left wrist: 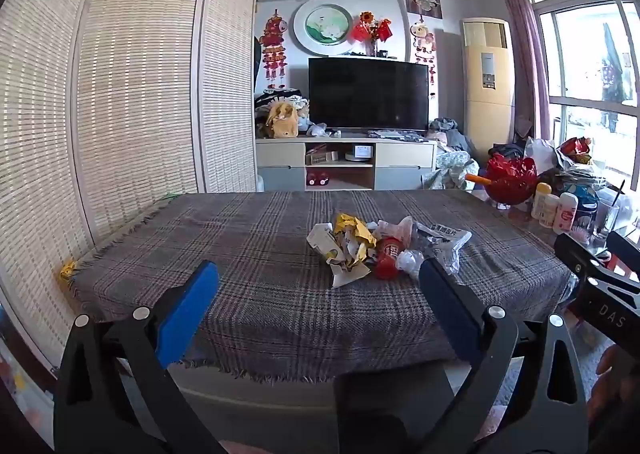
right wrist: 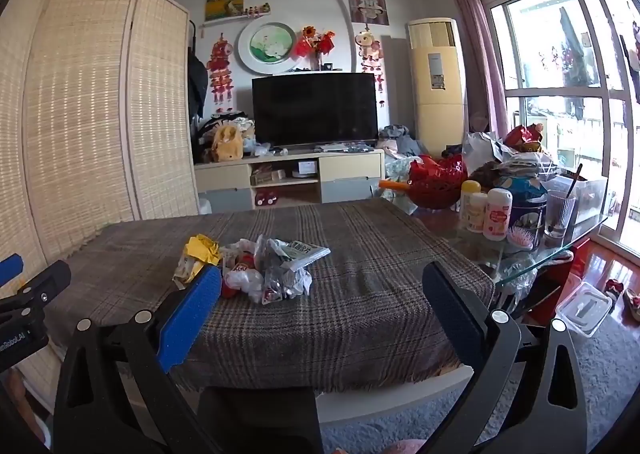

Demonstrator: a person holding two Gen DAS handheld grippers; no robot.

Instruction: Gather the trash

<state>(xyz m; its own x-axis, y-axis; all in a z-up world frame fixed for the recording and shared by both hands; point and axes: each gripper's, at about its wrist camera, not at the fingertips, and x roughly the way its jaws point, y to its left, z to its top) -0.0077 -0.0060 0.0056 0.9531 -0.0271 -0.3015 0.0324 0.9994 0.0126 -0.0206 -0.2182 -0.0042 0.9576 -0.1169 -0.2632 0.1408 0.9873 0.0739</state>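
Note:
A heap of trash point(left wrist: 376, 246) lies in the middle of the plaid tablecloth point(left wrist: 260, 254): crumpled yellow and white wrappers, a red cup point(left wrist: 388, 254), clear plastic and a printed packet. In the right wrist view the same heap point(right wrist: 256, 266) sits left of centre on the cloth point(right wrist: 380, 274). My left gripper point(left wrist: 318, 274) hovers over the table's near edge, open, with nothing between its blue pads; the heap lies beyond them. My right gripper point(right wrist: 322, 278) is open too and holds nothing. Each gripper shows at the edge of the other's view.
At the table's right end stand a red basket point(right wrist: 438, 182), small bottles point(right wrist: 496, 214), a tin, a glass point(right wrist: 558, 214) and bags. A bamboo screen point(left wrist: 120, 74) borders the left side. A TV stand point(left wrist: 344, 164) lies behind. A plastic box point(right wrist: 584, 308) sits on the floor at right.

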